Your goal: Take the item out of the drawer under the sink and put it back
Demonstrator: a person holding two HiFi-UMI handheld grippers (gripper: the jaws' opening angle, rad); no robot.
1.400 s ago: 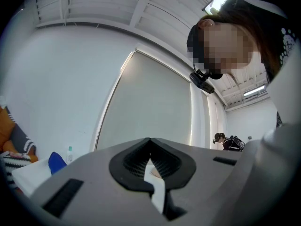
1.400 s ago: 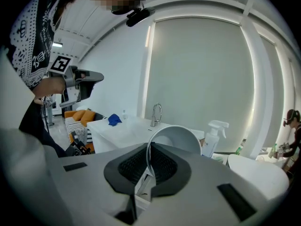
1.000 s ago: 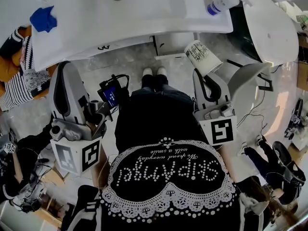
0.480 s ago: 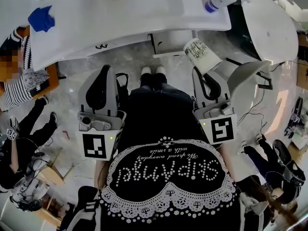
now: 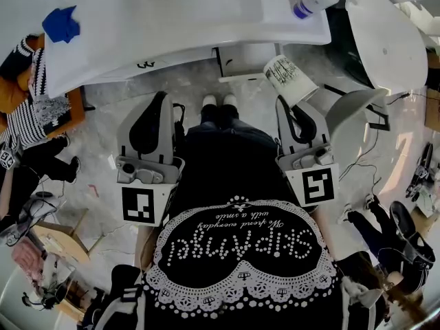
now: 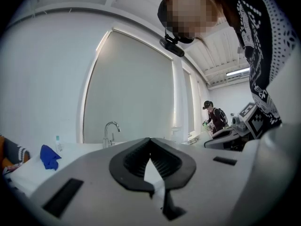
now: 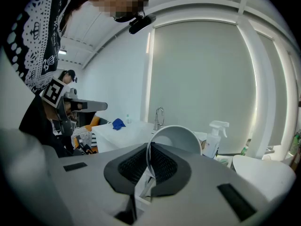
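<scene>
A white paper cup [image 5: 289, 80] with dark print hangs tilted in front of the white sink counter [image 5: 172, 26]. My right gripper [image 5: 283, 102] is shut on its rim. In the right gripper view the thin cup wall [image 7: 176, 140] runs between the black pads. My left gripper [image 5: 159, 98] points toward the counter on the left of the person's legs. Its jaws meet at the tips [image 6: 150, 142] with nothing between them. A white cabinet part [image 5: 244, 60] shows under the counter's edge; I cannot tell whether a drawer stands open there.
A spray bottle [image 5: 313, 4] and a blue cloth [image 5: 60, 25] sit on the counter, and a faucet [image 6: 110, 128] rises behind. A white toilet [image 5: 385, 40] stands at the right. A person in striped clothes [image 5: 27, 115] is at the left, with cables on the floor.
My left gripper has swung from the lower left in toward the legs and now points at the counter. The right gripper and the cup have stayed put.
</scene>
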